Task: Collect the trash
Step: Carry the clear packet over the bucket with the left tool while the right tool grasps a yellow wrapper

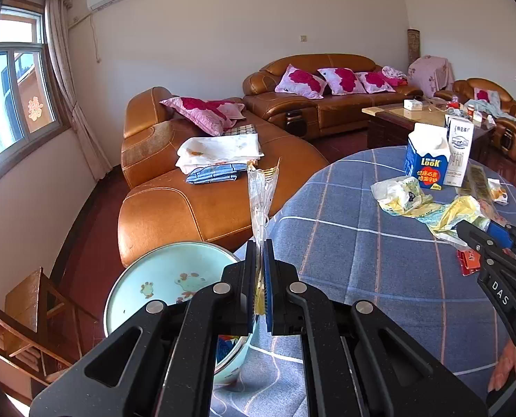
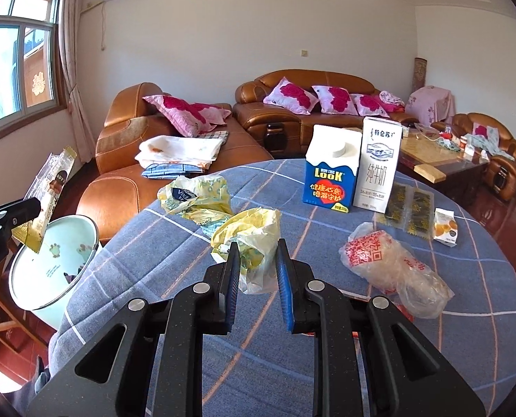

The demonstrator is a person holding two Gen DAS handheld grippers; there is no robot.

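A: How far along is the collecting?

B: Early, I'd judge. The left gripper (image 1: 260, 271) has its fingers clamped on a clear wrapper with gold edges (image 1: 262, 194), held upright over the pale green bin (image 2: 54, 243) that stands off the left edge of the surface (image 1: 362, 260). Something dark lies inside the bin, but I cannot tell what it is. The wrapper has not been let go.

A: And the right one?

B: The right gripper (image 2: 258, 267) has its fingers apart, one on each side of the near yellow bag (image 2: 254, 239), not closed on it. That looks like the next piece to go.

A: What is left on the surface?

B: Most of it. A second crumpled yellow bag (image 2: 195, 198) lies farther off to the left, a clear bag with red print (image 2: 390, 264) sits near on the right, and beyond that lie dark sachets (image 2: 410, 212) and a small snack packet (image 2: 447, 231). At the far side stand a blue carton (image 2: 330, 180) and a white milk carton (image 2: 379, 166), touching or just beside each other. Whether the cartons are empty I cannot tell.

A: Anything in the way?

B: The route from the yellow bag to the bin runs left over bare cloth, but the left gripper hangs over the bin's mouth, so the two could crowd each other there. The sofa (image 1: 188, 205) is behind the bin, well apart.
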